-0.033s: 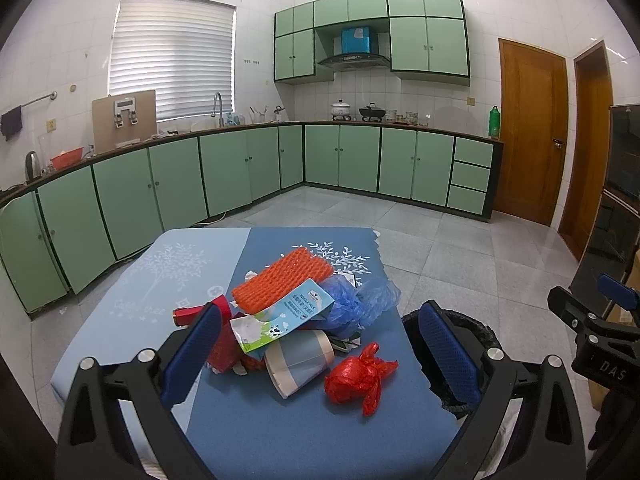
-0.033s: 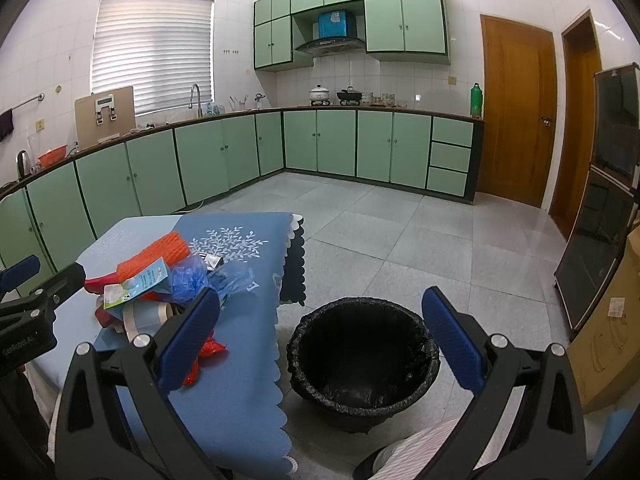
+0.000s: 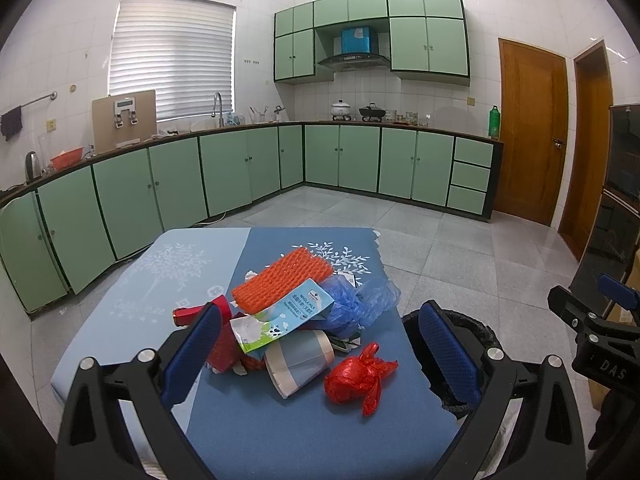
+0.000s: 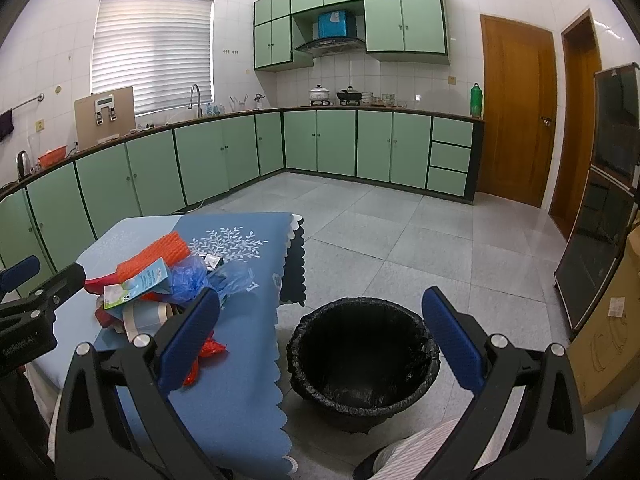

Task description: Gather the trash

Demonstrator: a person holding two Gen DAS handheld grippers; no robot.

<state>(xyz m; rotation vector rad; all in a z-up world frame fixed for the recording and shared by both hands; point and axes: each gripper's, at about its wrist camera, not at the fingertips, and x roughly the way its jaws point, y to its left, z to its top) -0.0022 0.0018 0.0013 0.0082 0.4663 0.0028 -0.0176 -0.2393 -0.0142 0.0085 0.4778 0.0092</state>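
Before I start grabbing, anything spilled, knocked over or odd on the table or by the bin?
Nothing spilled. The trash sits in one heap on the blue tablecloth: a paper cup lies tipped on its side, with a knotted red bag beside it. The black-lined bin stands upright on the floor, seemingly empty.

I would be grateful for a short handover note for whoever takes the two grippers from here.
Left gripper: open, empty, aimed at the trash pile on the blue table.
Right gripper: open, empty, pointing at the black-lined bin on the floor just right of the table.
Pile: orange foam net on top, milk carton, blue plastic bag, paper cup on its side, red knotted bag nearest the bin.
Done: nothing visible in the bin.
Left: every piece still to go into the bin.
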